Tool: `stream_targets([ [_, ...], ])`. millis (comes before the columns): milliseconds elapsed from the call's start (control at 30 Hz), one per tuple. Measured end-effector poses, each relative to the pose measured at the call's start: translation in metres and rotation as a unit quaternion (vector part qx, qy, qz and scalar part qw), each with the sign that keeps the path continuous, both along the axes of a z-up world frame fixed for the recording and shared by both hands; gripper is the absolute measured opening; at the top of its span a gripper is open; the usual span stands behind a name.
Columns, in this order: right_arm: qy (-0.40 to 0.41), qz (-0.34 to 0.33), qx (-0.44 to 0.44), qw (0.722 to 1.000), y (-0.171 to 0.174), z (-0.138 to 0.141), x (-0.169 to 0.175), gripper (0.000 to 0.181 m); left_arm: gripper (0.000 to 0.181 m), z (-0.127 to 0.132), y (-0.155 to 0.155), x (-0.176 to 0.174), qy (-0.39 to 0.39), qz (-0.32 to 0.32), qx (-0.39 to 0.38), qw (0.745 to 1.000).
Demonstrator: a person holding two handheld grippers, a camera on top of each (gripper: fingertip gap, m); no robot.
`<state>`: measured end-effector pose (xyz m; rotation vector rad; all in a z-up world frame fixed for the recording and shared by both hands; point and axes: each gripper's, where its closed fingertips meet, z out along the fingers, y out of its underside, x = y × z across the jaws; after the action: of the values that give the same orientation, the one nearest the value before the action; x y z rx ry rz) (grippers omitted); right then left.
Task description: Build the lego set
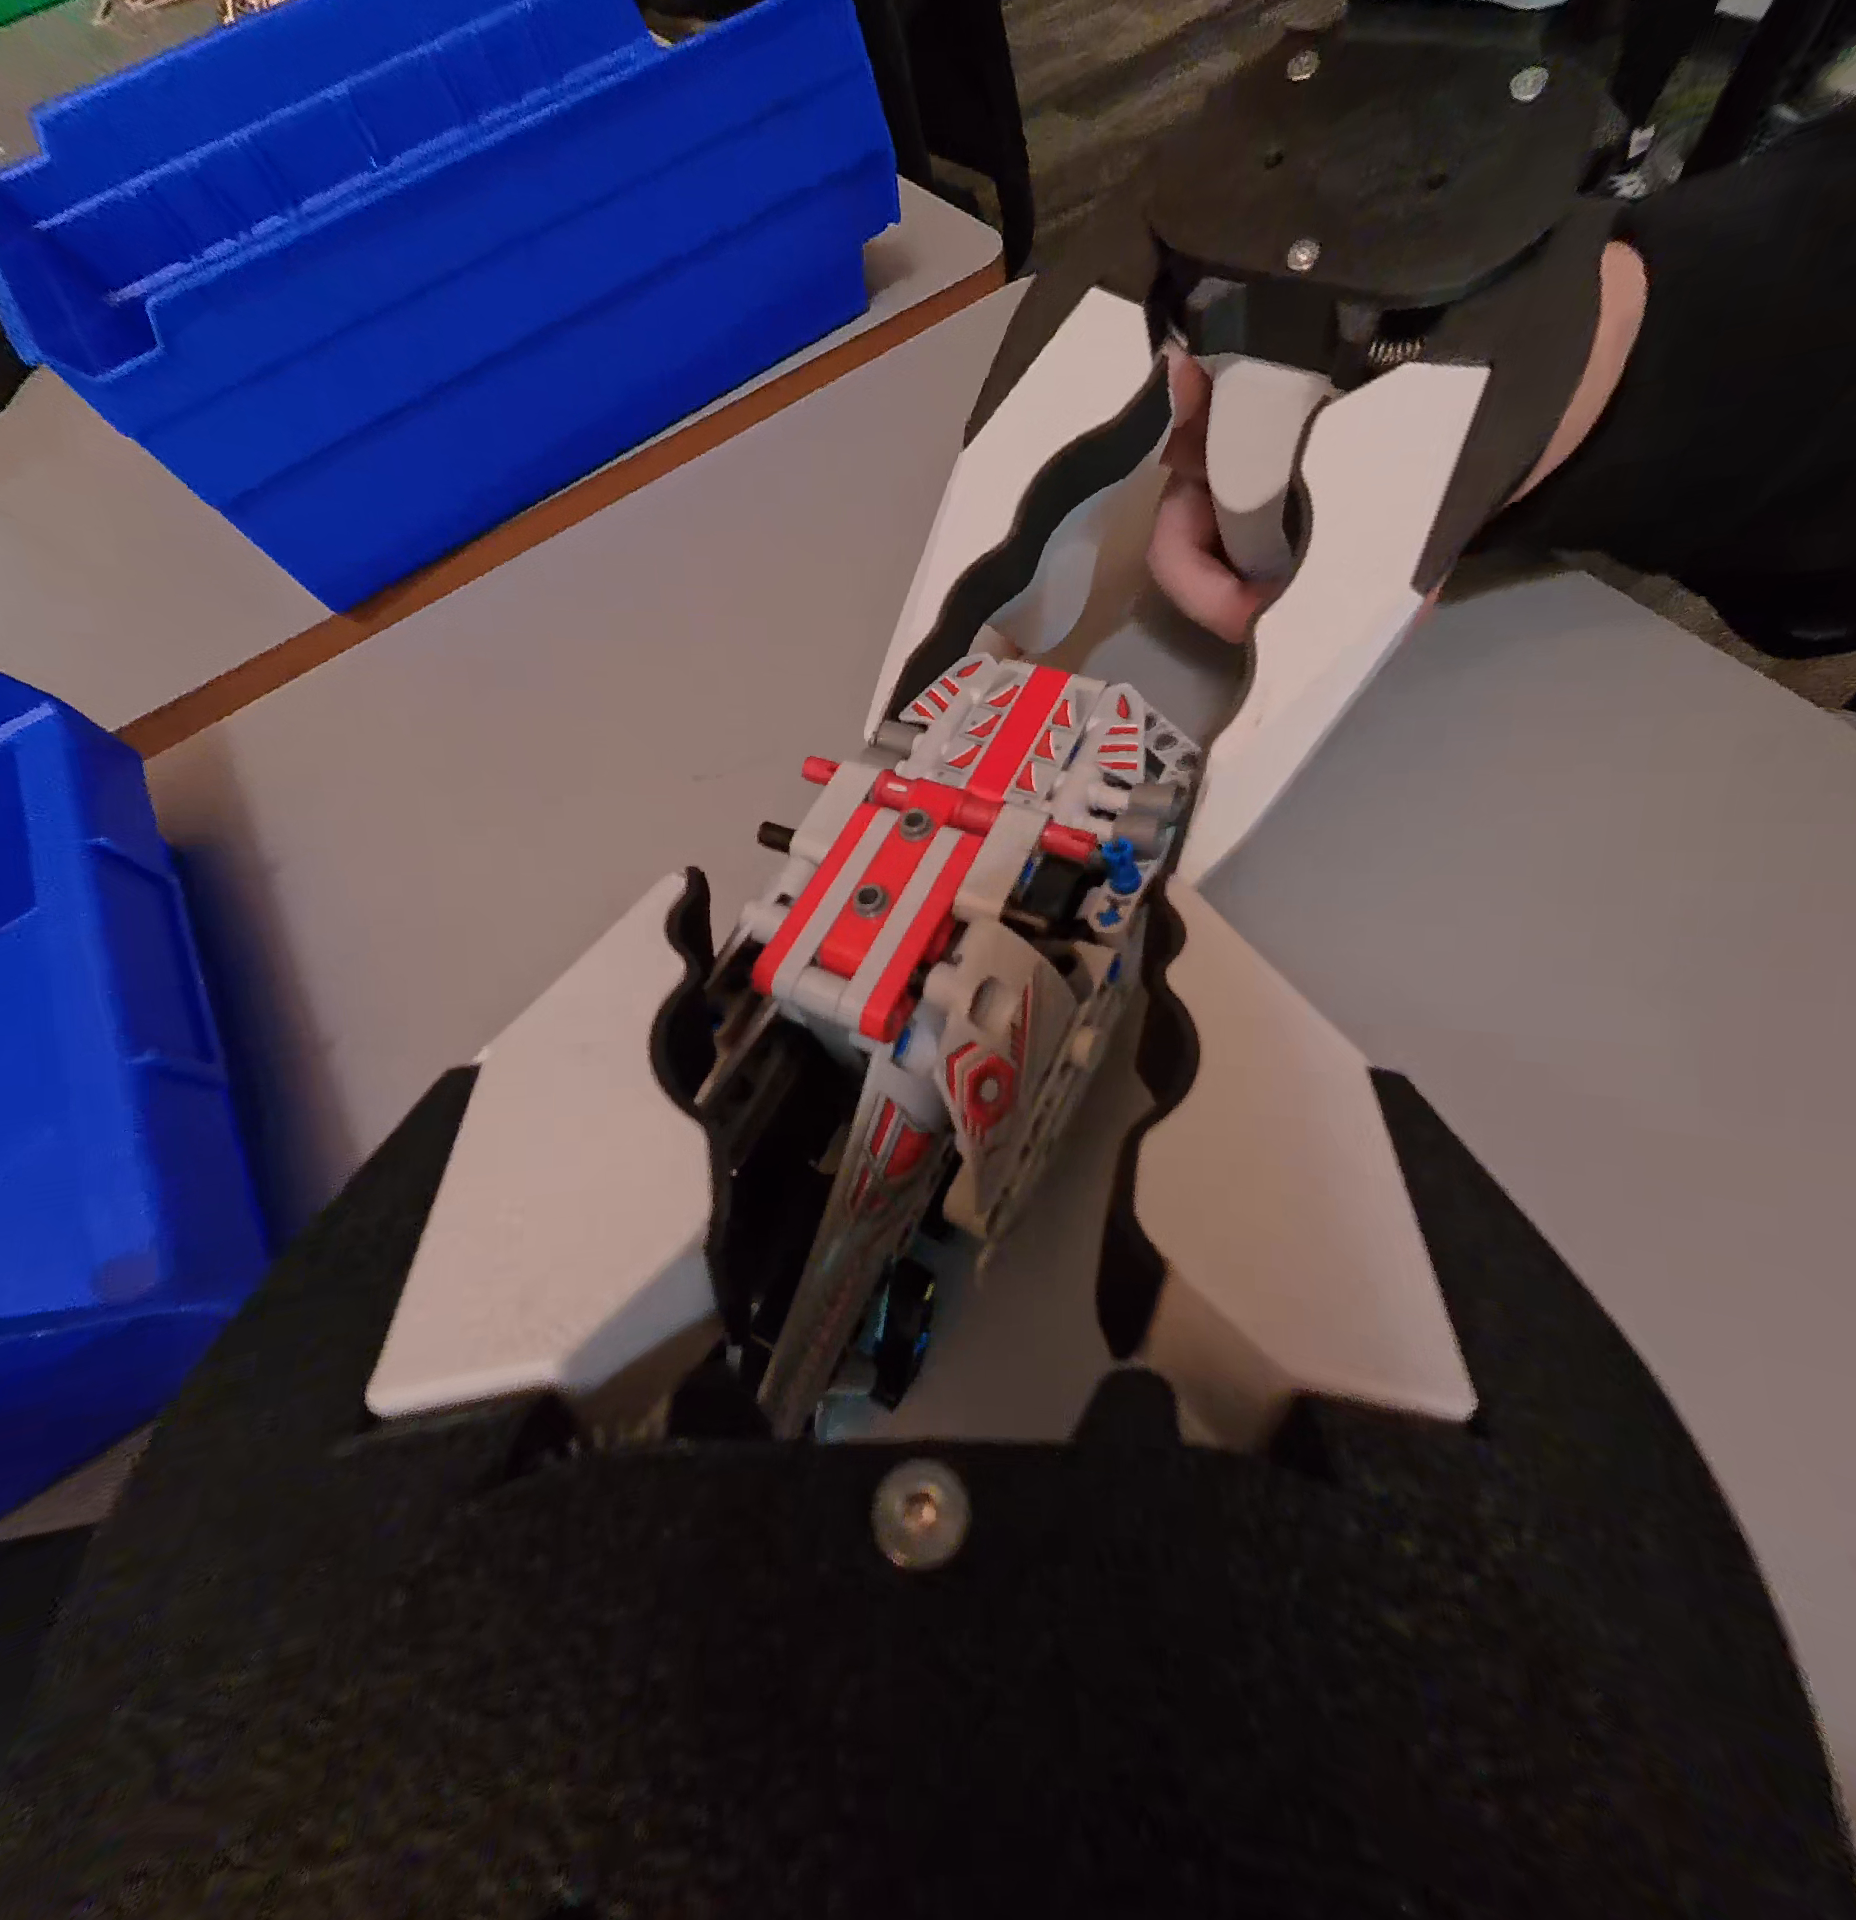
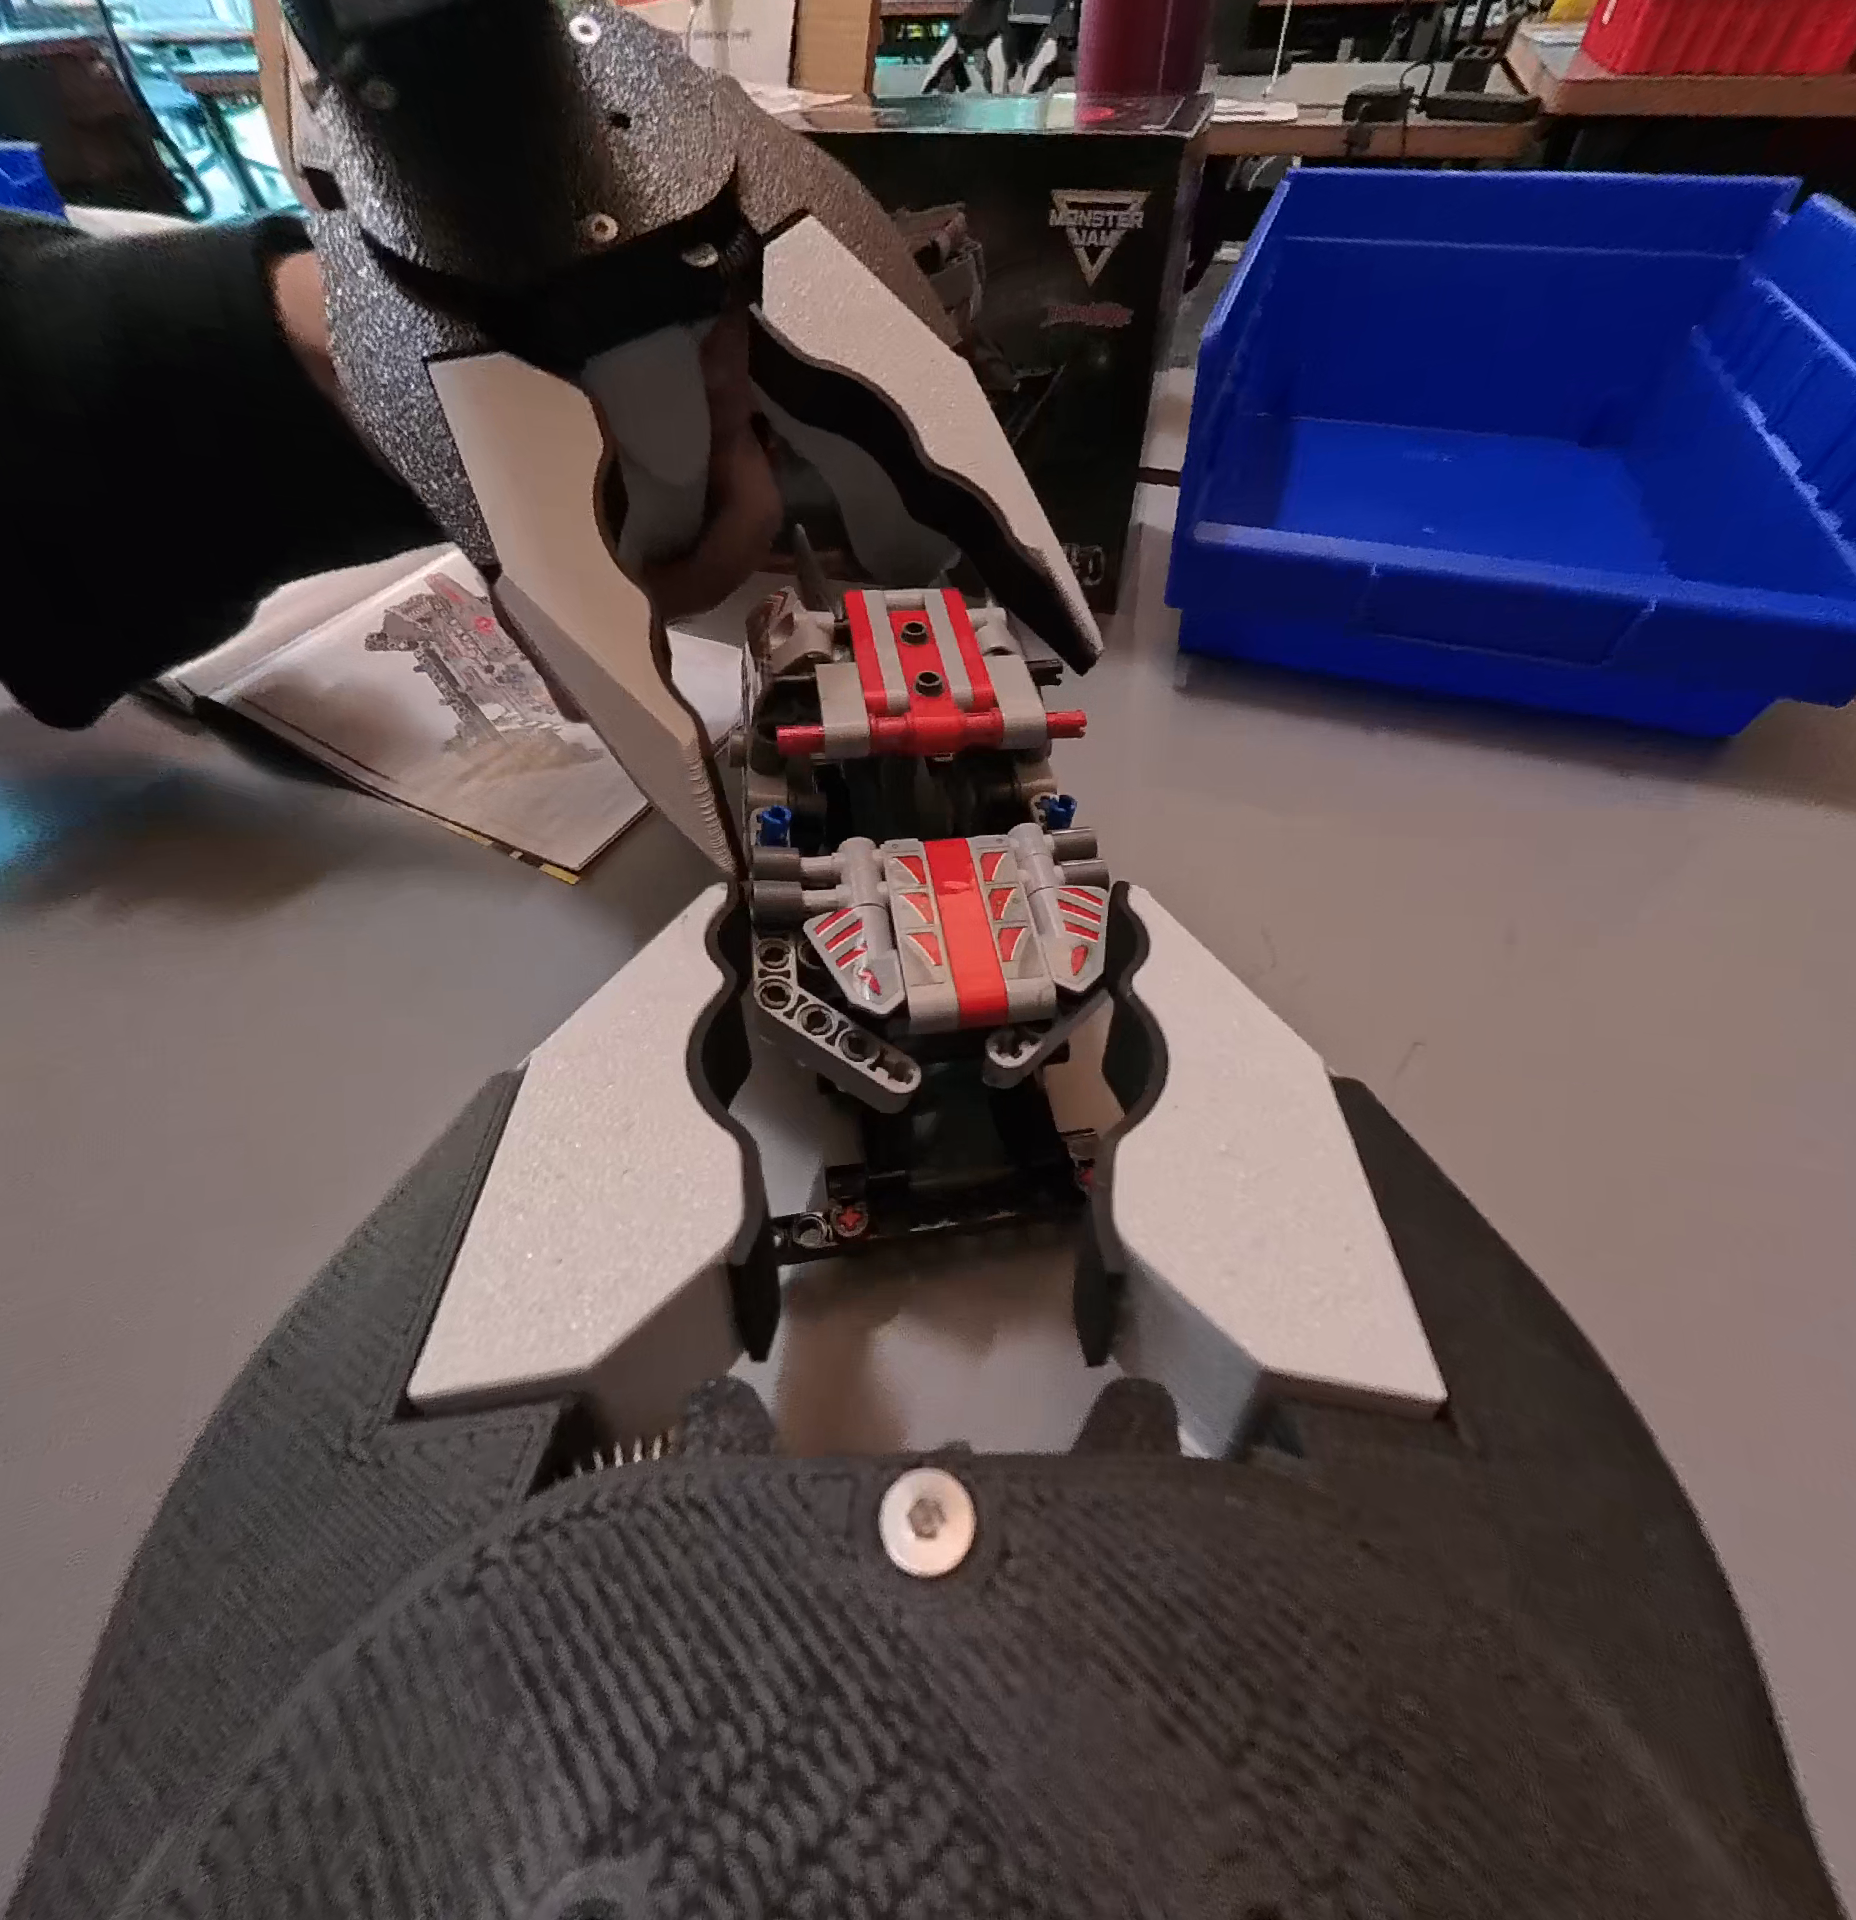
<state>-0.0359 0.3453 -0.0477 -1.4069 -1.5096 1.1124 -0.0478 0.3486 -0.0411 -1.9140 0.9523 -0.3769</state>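
Observation:
A grey, red and black lego truck body (image 1: 882,914) sits between both grippers over the grey table (image 1: 1526,935). My left gripper (image 1: 924,935) is closed on the sides of its rear half. My right gripper (image 1: 1049,769) faces it from the far side and grips the front end. In the right wrist view, my right gripper (image 2: 924,914) holds the striped hood end of the truck body (image 2: 955,945). The left gripper (image 2: 903,748) comes in from the upper left around the roof end. The model's underside is hidden.
Two blue bins (image 1: 436,312) (image 1: 72,1039) stand at the left. In the right wrist view, an open blue bin (image 2: 1526,468) stands at the right, the set's dark box (image 2: 1007,312) behind the model and an open instruction booklet (image 2: 467,717) at the left.

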Motion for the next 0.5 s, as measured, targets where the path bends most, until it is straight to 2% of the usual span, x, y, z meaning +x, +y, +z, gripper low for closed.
stream_targets([
  [233, -0.001, 0.005, 0.054, 0.999, -0.005, -0.002, 0.002, 0.068, 0.069, 0.003, -0.007, -0.009, -0.018, 0.001, -0.026, 1.000],
  [400, 0.005, 0.011, 0.076, 0.997, -0.009, -0.001, 0.002, 0.068, 0.080, 0.001, -0.022, -0.011, 0.024, -0.047, -0.028, 0.998],
  [500, 0.008, 0.018, 0.083, 0.996, -0.010, -0.001, 0.002, 0.068, 0.068, 0.009, -0.023, -0.015, -0.016, -0.060, -0.044, 0.997],
])
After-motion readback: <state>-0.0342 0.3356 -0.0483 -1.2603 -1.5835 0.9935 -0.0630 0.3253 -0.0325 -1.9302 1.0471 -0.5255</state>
